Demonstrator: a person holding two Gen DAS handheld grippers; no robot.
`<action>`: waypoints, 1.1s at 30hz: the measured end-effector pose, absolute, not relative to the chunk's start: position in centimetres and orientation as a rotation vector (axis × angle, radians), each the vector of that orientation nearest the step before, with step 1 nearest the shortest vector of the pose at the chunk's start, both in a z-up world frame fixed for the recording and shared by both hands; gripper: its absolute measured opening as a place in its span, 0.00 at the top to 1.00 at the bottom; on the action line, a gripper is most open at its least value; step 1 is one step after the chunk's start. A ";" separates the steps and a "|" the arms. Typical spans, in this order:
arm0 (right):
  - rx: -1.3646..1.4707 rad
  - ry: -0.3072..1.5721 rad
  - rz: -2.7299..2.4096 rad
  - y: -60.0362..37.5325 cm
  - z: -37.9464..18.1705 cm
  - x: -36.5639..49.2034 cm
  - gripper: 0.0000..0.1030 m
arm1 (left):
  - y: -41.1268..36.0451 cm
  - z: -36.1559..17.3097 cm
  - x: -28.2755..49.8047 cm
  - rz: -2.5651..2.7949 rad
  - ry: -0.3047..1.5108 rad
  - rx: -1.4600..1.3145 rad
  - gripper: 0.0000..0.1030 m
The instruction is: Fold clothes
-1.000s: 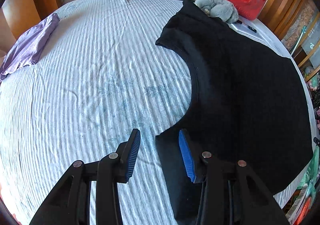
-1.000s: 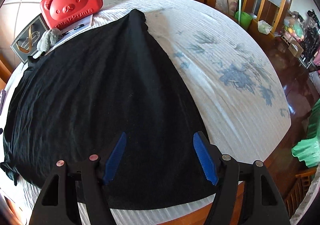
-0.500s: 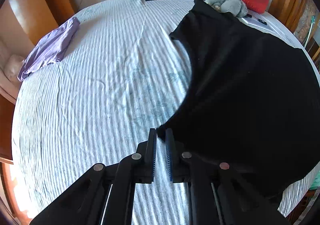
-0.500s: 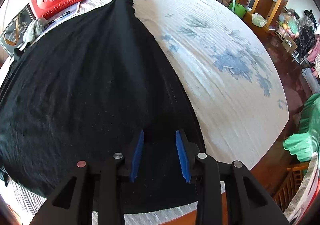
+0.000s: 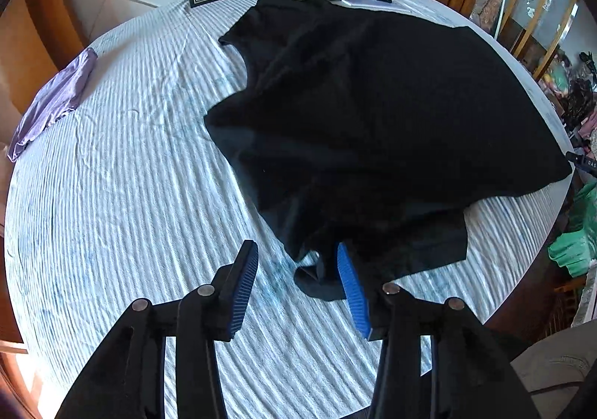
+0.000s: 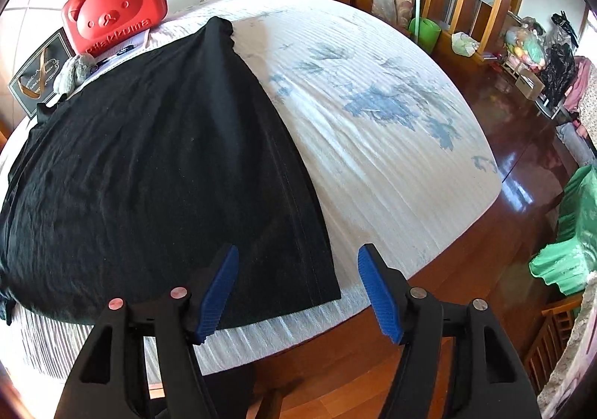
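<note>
Since half a second ago both sets of tongs have sprung apart: left gripper and right gripper now stand spread, holding nothing. I note the black shirt on the striped bedsheet, filling centre and right of frame, a sleeve flap bunched at lower centre. I judge that flap needs regripping squarely at its edge before folding.

Black garment: matt soft cloth. Bedcover: ribbed white fabric. Red case: smooth glossy plastic. Floor: polished wood. Gripper pads: ridged blue plastic.
</note>
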State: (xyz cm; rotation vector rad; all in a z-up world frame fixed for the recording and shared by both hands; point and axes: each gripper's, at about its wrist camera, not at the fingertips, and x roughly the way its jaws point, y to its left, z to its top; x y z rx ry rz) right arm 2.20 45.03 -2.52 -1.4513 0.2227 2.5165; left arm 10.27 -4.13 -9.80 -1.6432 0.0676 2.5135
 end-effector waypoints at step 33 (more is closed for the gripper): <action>-1.618 0.119 2.652 45.1 -2.3 3.2 0.95 | -0.4 -6.1 11.5 2.360 -0.140 -1.544 0.91</action>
